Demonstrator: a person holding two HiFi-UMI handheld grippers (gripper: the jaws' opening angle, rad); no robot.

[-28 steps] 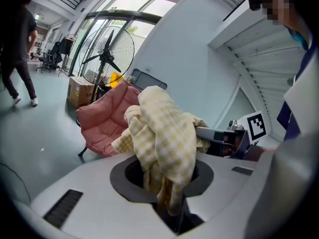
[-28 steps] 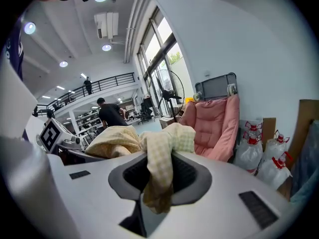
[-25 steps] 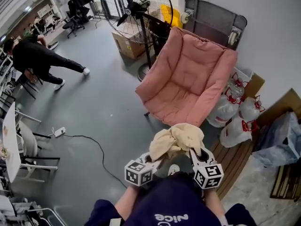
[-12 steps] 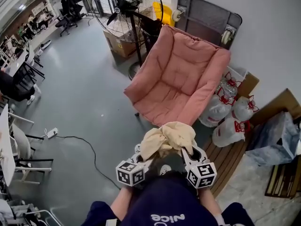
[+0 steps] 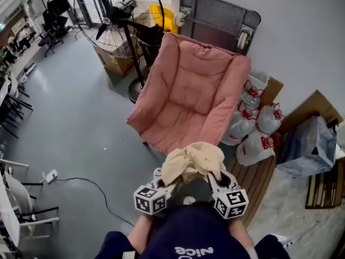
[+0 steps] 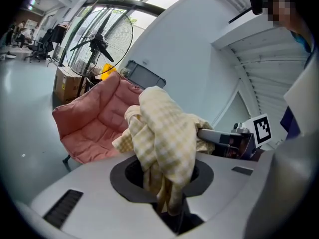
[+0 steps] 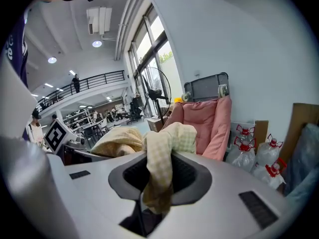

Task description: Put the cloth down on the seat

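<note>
A bunched pale yellow checked cloth hangs between my two grippers, just short of the front edge of the pink padded chair. My left gripper is shut on the cloth, which is pinched deep between its jaws. My right gripper is shut on another part of the cloth. The chair's seat lies ahead and below; the chair shows beyond the cloth in the left gripper view, and the chair also in the right gripper view.
A tall standing fan and a cardboard box stand left of the chair. Large water bottles crowd its right side, with a grey bag and wooden slats. A dark folded frame leans on the wall behind.
The view has swung left and forward: the chair now sits more squarely ahead and closer. Both grippers still hold the cloth the same way.
</note>
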